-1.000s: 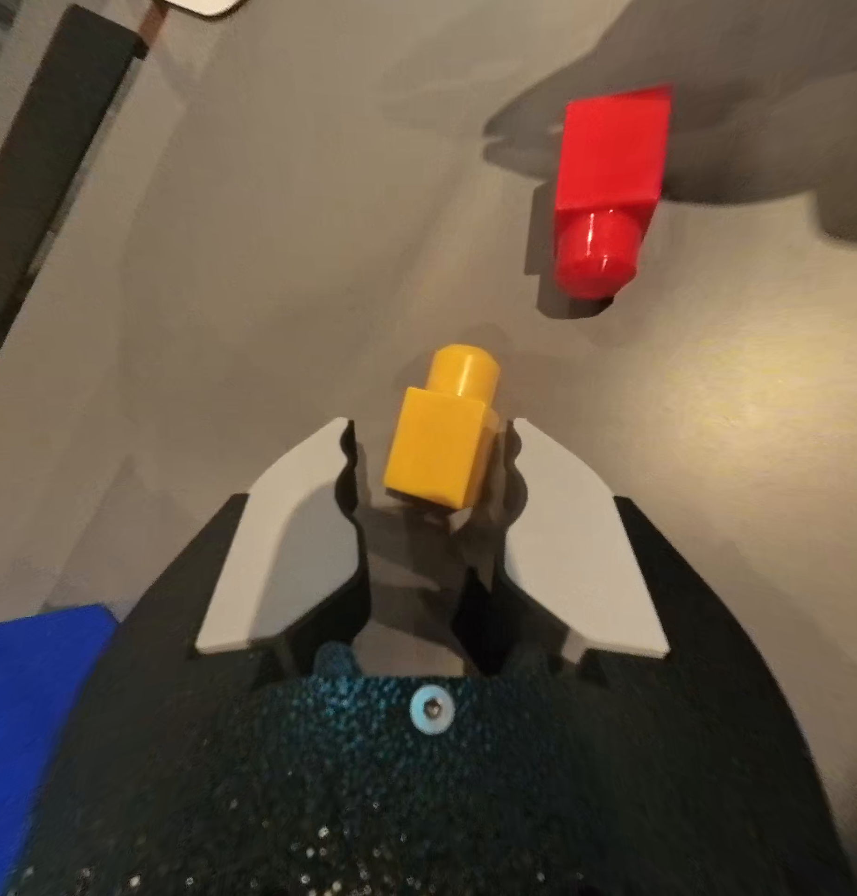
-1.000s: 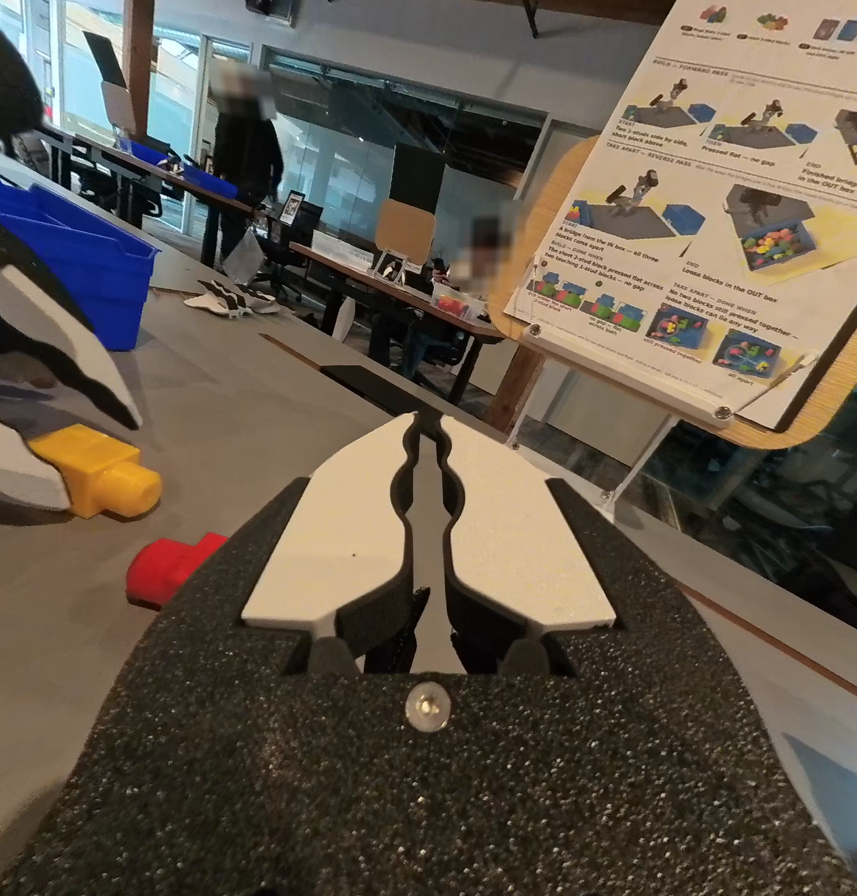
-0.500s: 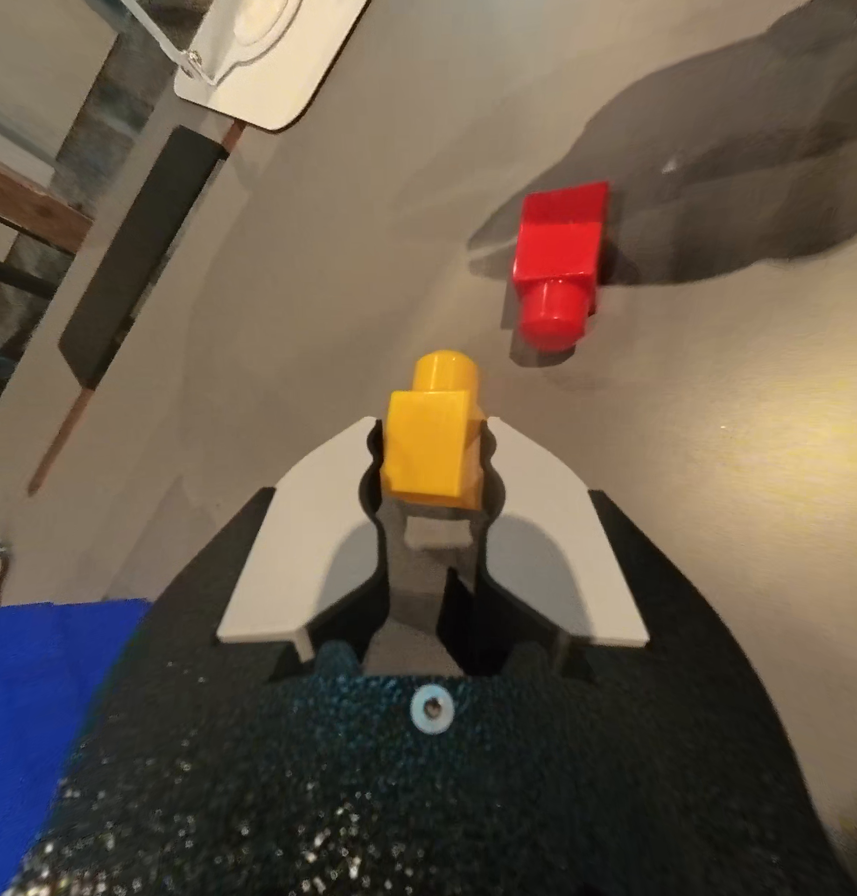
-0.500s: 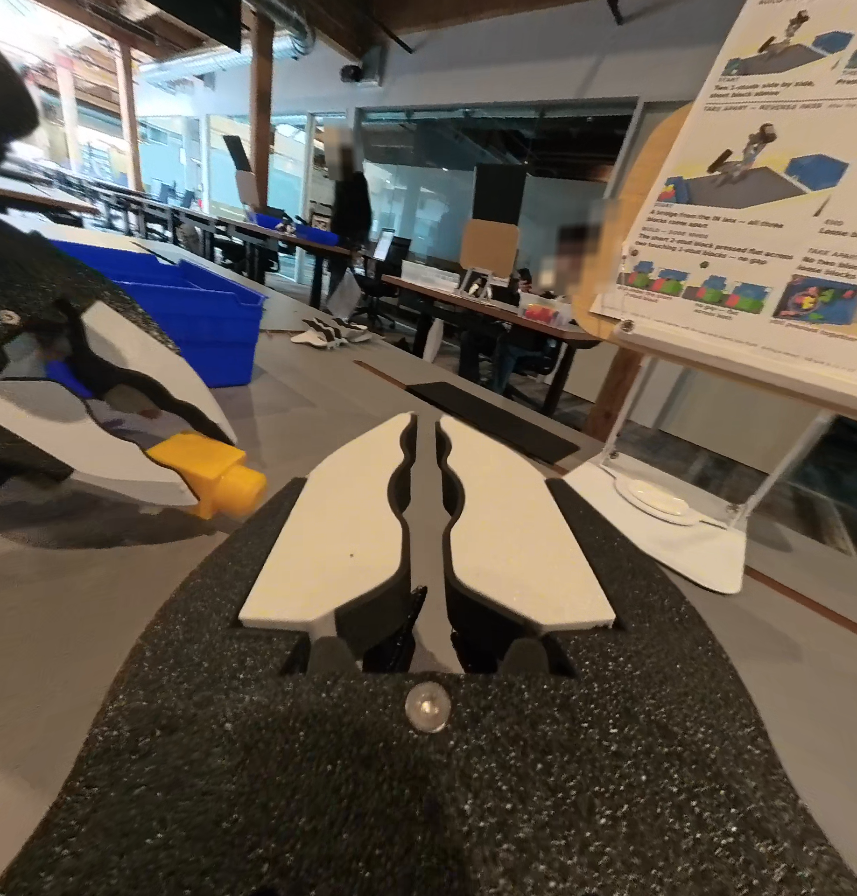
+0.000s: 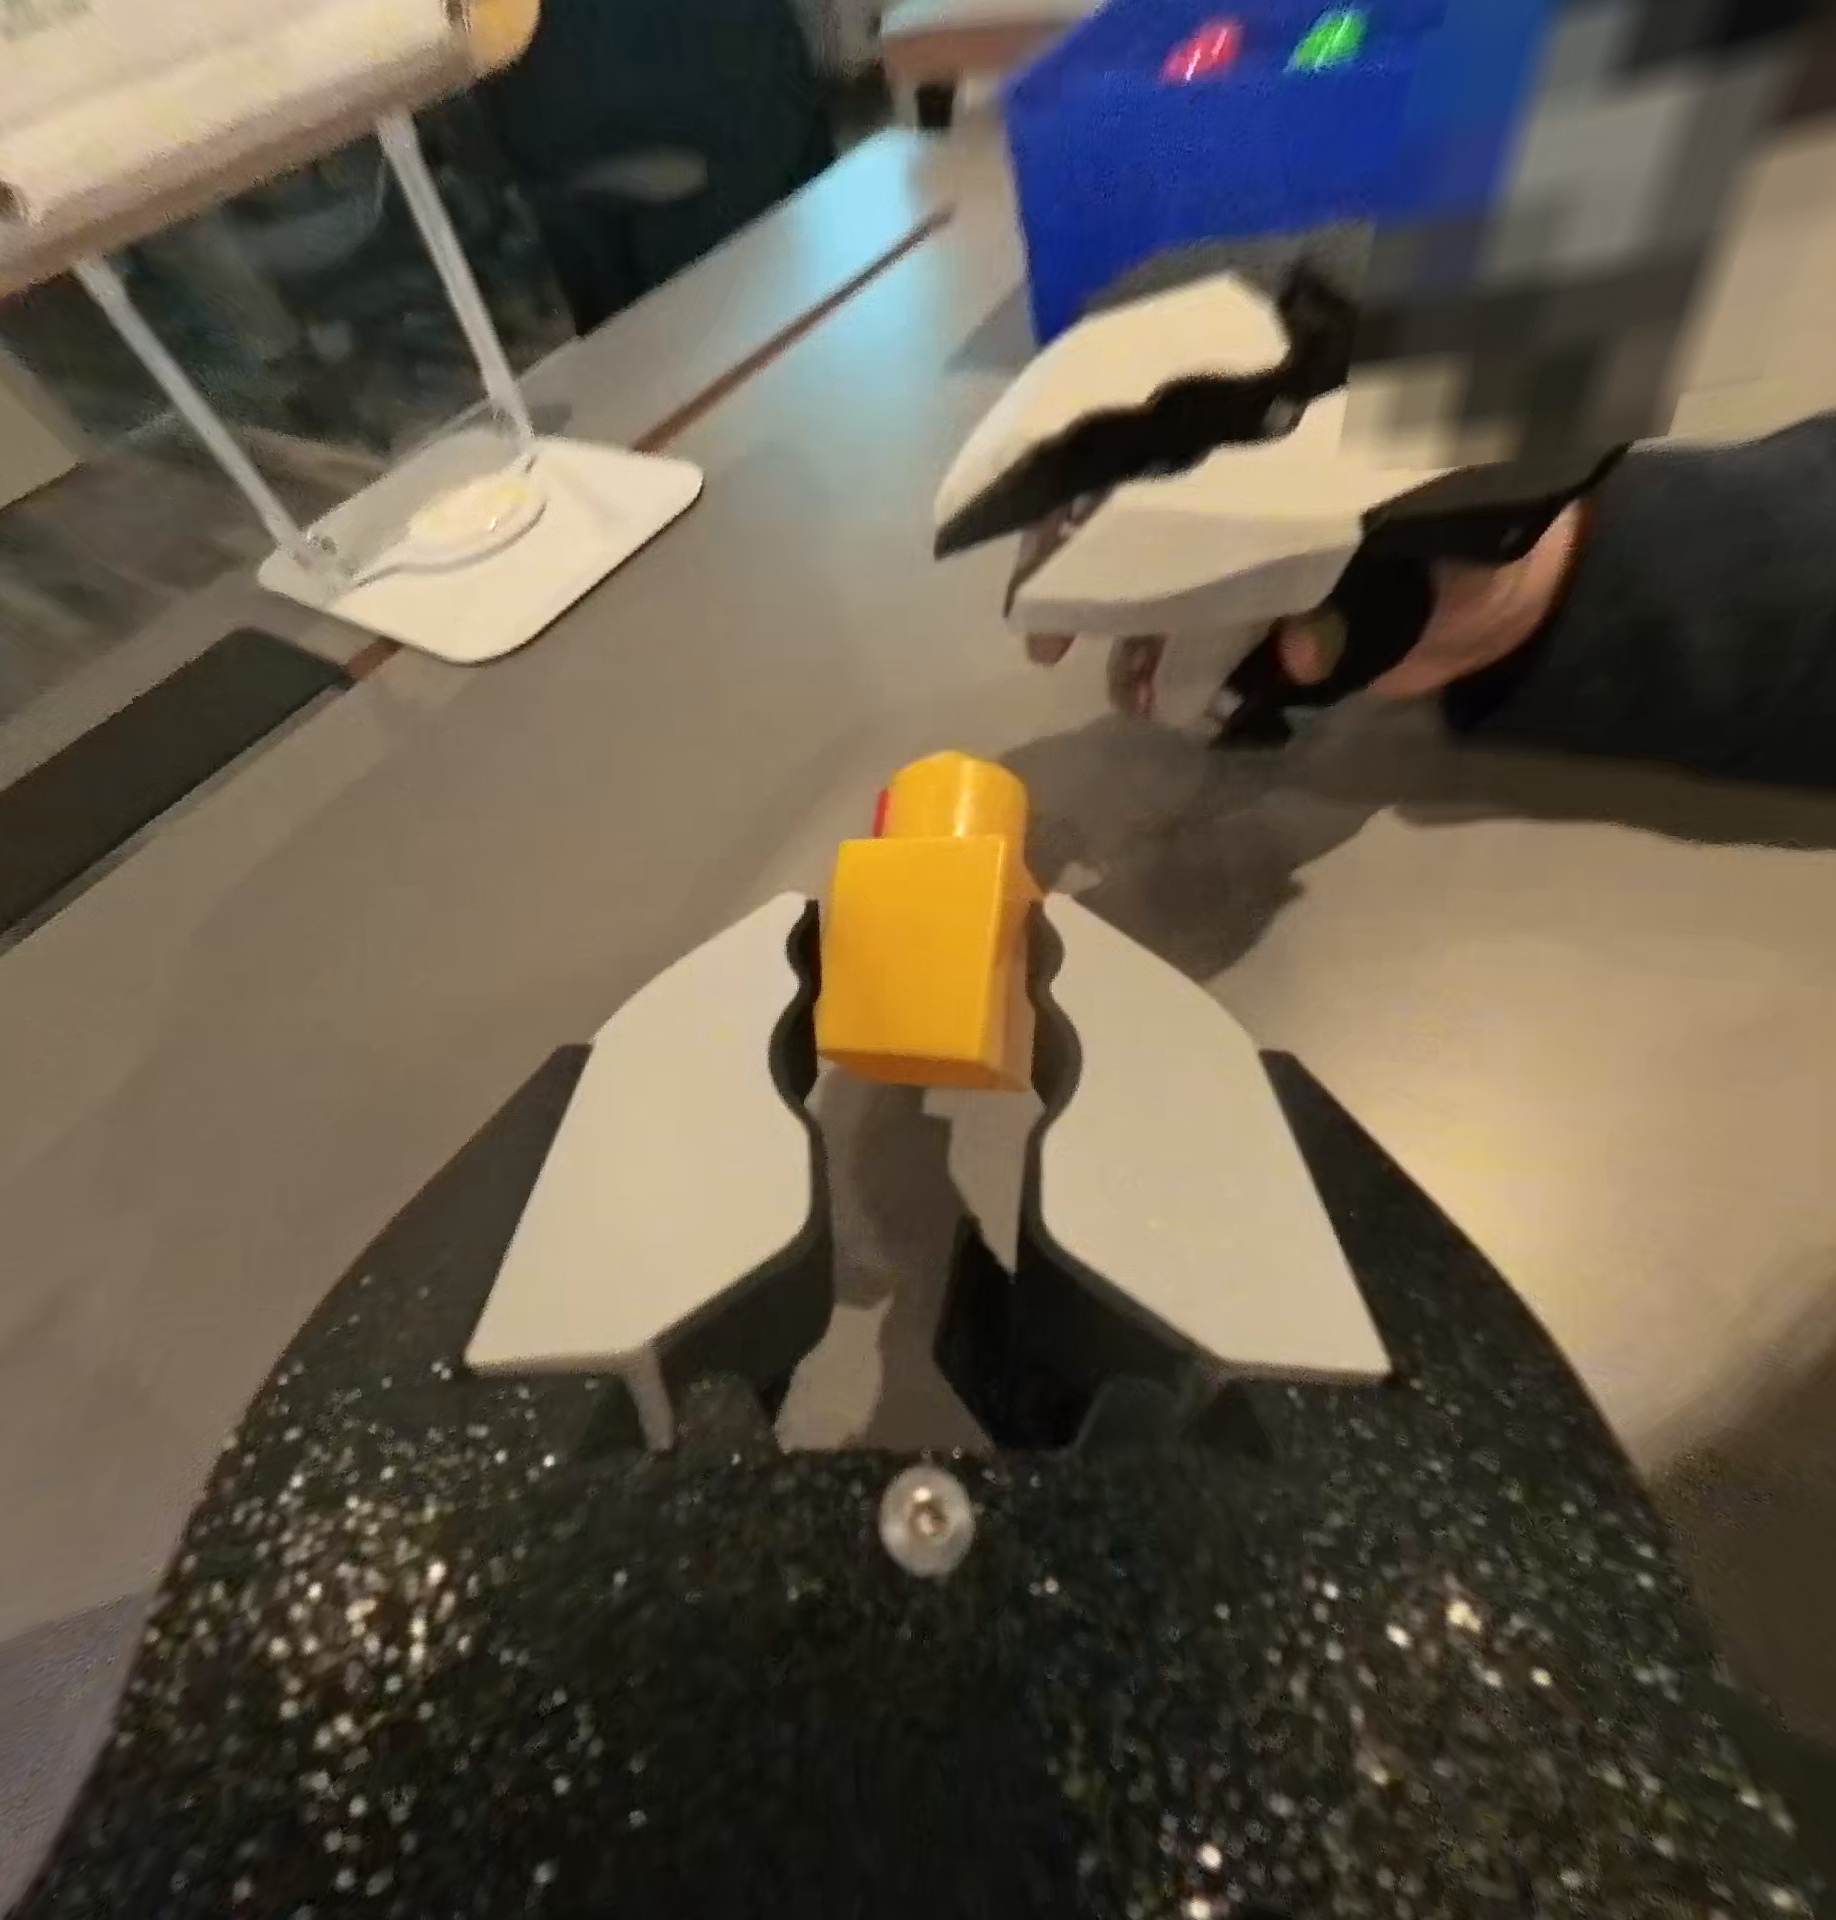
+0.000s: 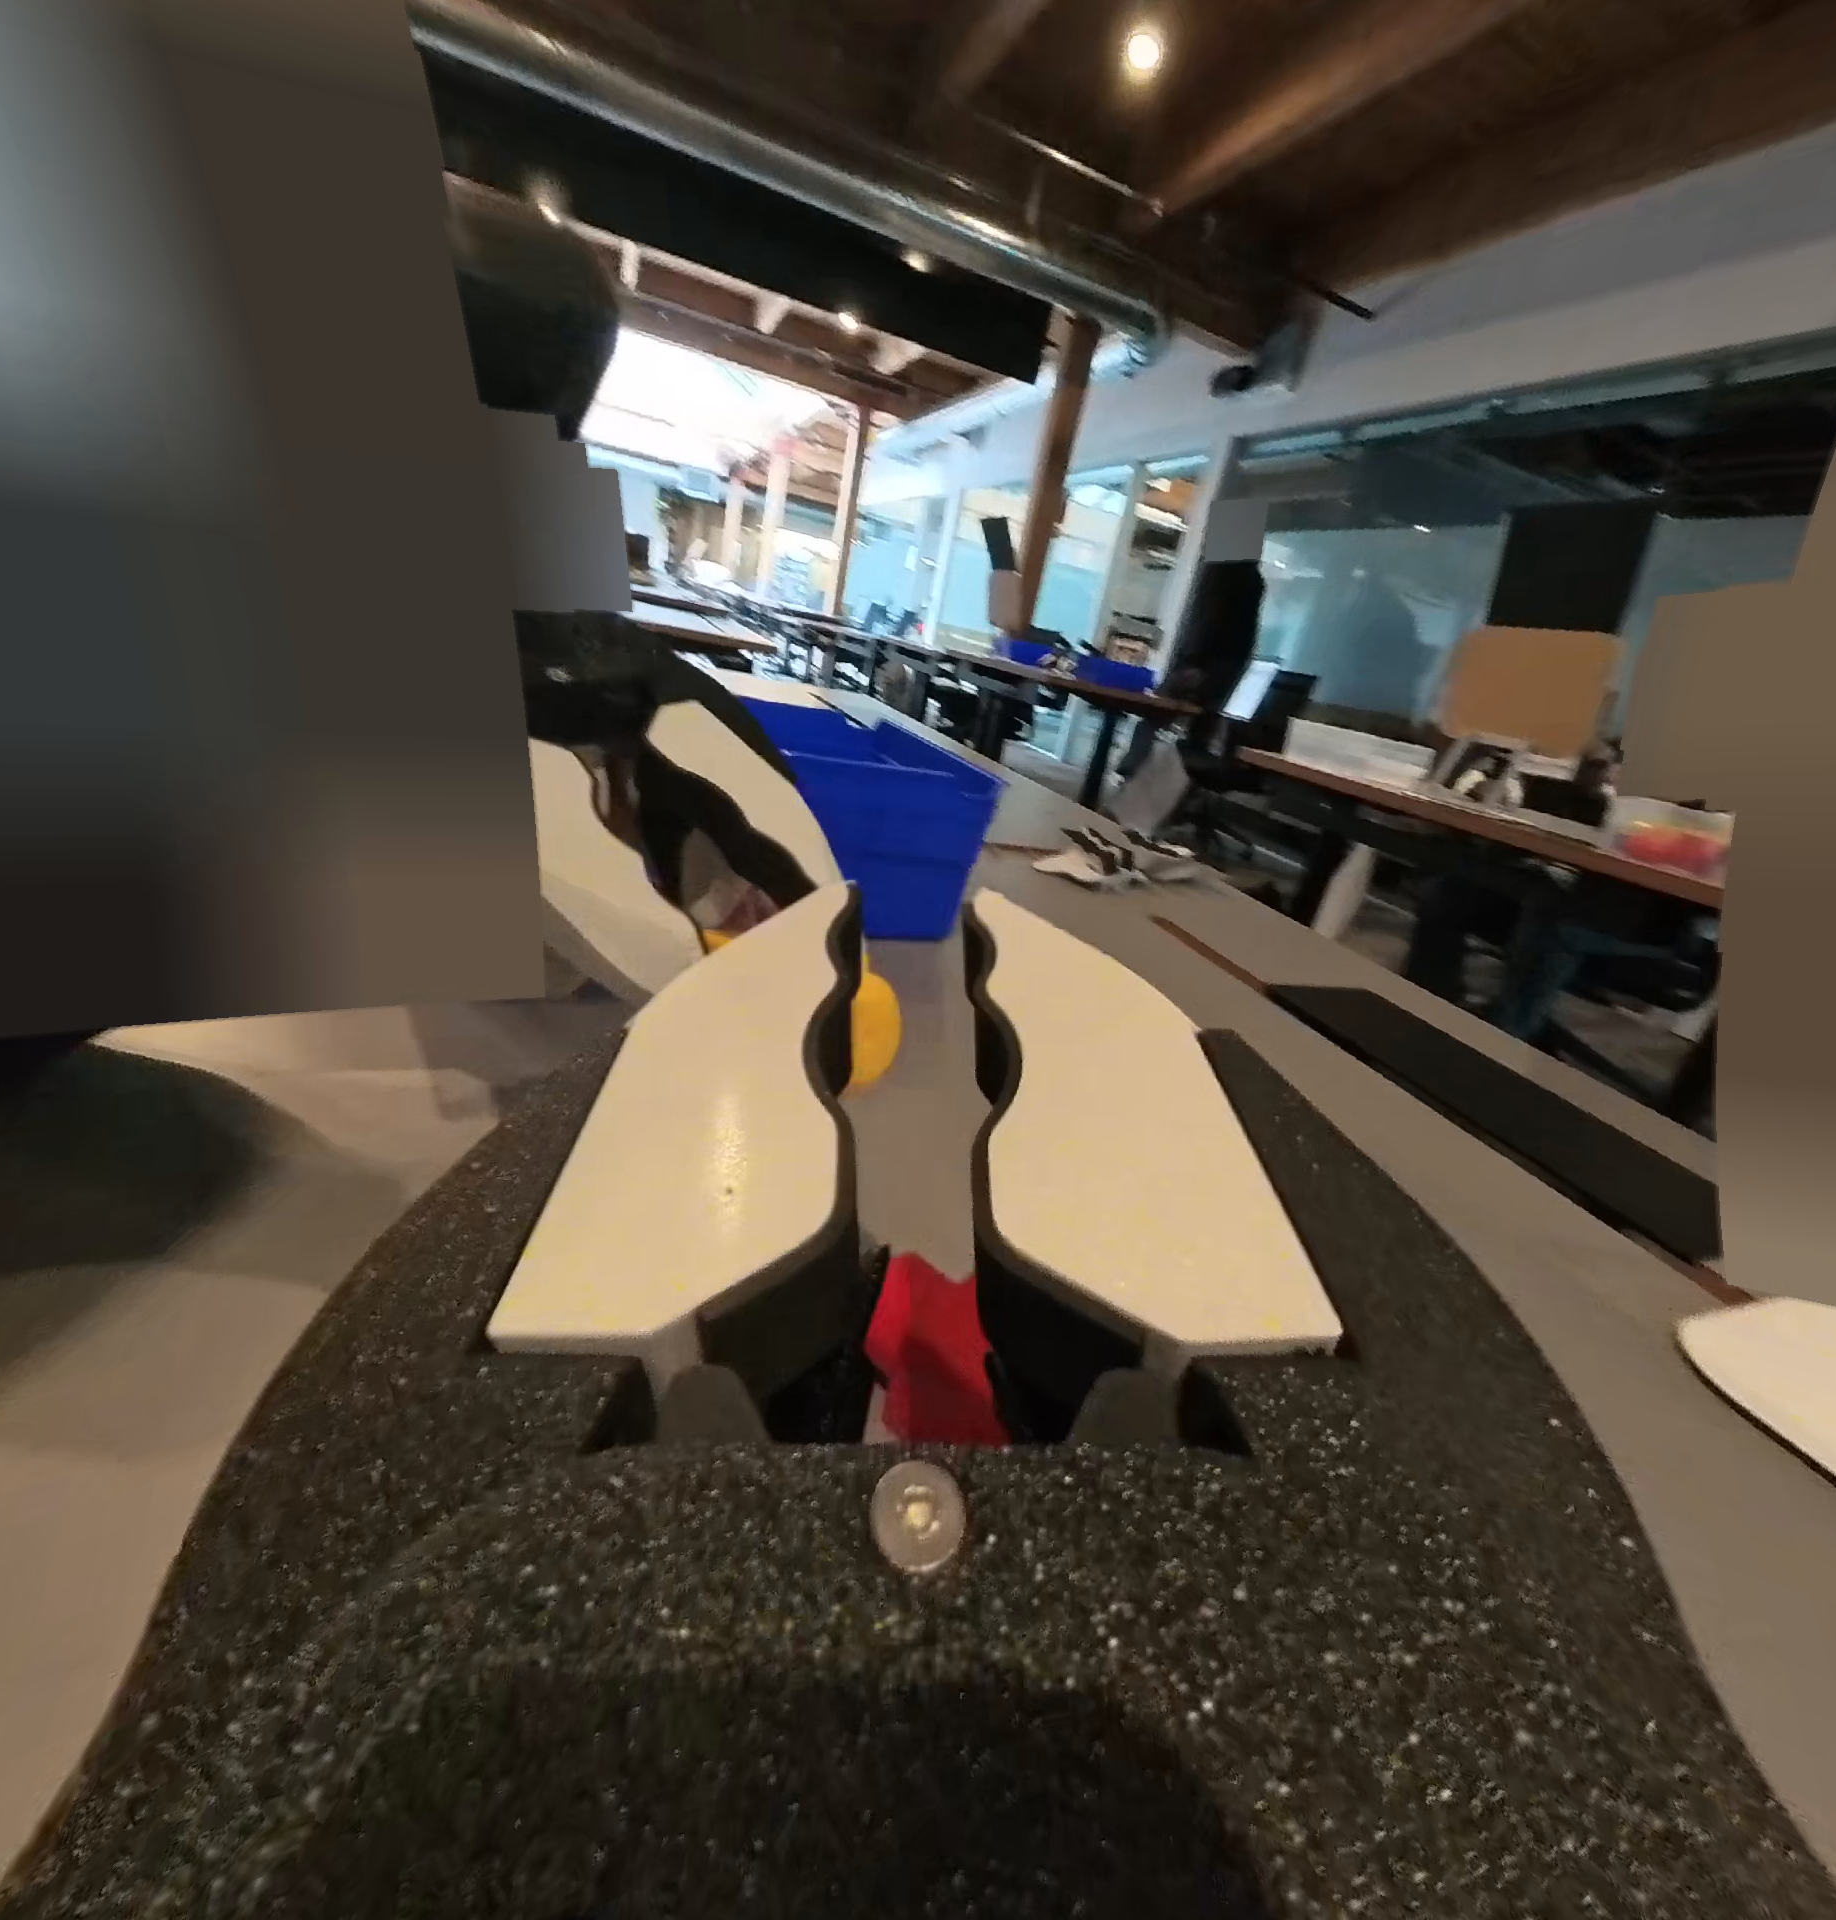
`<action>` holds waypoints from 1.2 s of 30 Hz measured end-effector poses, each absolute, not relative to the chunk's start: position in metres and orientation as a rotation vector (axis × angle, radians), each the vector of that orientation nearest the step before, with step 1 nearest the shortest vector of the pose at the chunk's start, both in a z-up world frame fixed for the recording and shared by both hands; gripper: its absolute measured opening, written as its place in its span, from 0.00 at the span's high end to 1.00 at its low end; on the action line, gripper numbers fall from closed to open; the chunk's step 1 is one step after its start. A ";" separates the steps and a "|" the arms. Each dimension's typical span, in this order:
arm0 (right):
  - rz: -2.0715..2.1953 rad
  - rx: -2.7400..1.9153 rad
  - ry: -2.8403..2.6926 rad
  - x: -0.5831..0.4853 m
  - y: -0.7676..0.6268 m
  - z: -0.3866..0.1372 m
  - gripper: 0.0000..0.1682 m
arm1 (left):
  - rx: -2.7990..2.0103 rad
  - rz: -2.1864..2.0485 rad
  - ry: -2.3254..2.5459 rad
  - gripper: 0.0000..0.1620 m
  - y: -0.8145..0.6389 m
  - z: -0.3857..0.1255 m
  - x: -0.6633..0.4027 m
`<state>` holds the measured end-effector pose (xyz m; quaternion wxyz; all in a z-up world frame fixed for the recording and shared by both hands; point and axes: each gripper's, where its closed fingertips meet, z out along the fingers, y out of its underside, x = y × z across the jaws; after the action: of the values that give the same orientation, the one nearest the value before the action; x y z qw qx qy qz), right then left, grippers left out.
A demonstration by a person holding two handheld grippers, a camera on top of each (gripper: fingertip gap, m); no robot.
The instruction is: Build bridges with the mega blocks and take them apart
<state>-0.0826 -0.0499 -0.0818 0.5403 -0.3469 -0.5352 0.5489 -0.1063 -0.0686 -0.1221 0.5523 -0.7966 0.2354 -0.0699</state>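
My left gripper [image 5: 919, 914] is shut on a yellow one-stud block [image 5: 919, 966], stud pointing away, just above the grey table [image 5: 322, 1039]. A sliver of the red block [image 5: 881, 805] shows behind the yellow stud. My right gripper [image 6: 909, 904] is slightly open and empty, low over the red block [image 6: 929, 1351], which shows through the gap near the finger bases. The yellow stud [image 6: 872, 1029] lies just past its left finger. The right gripper also shows in the left wrist view [image 5: 1153, 499], beyond the yellow block. The left gripper shows in the right wrist view [image 6: 685, 810].
A blue bin [image 5: 1205, 156] stands behind the right gripper; another blue bin [image 6: 893, 810] stands past the left gripper. A white stand base [image 5: 498, 540] and a black strip [image 5: 114, 769] lie at the far left. A hand [image 5: 1465, 603] holds the right gripper. My right fingertips sit around 6 cm from my left ones.
My left gripper closed on the yellow block, lifted it and tilted up toward the red block. My right gripper opened slightly and moved over the red block.
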 end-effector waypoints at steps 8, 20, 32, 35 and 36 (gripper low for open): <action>1.679 -0.822 -1.334 -0.076 -0.078 -0.079 0.77 | -1.638 -0.453 0.518 0.77 -0.087 -0.087 -0.088; 1.784 -0.828 -1.335 -0.077 -0.087 -0.079 0.79 | -1.612 -0.463 0.534 0.78 -0.088 -0.093 -0.083; 1.628 -0.837 -1.471 -0.083 -0.089 -0.097 0.84 | -1.737 -0.393 0.499 0.78 -0.088 -0.120 -0.089; 1.542 -0.874 -1.575 -0.087 -0.090 -0.113 0.84 | -1.828 -0.285 0.502 0.74 -0.092 -0.133 -0.099; 1.518 -0.887 -1.610 -0.088 -0.091 -0.119 0.84 | -1.849 -0.255 0.502 0.73 -0.094 -0.136 -0.103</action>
<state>-0.0878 -0.0910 -0.1186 0.3698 -0.3457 -0.6274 0.5917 -0.1028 -0.0943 -0.1363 0.5683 -0.7872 0.2138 -0.1084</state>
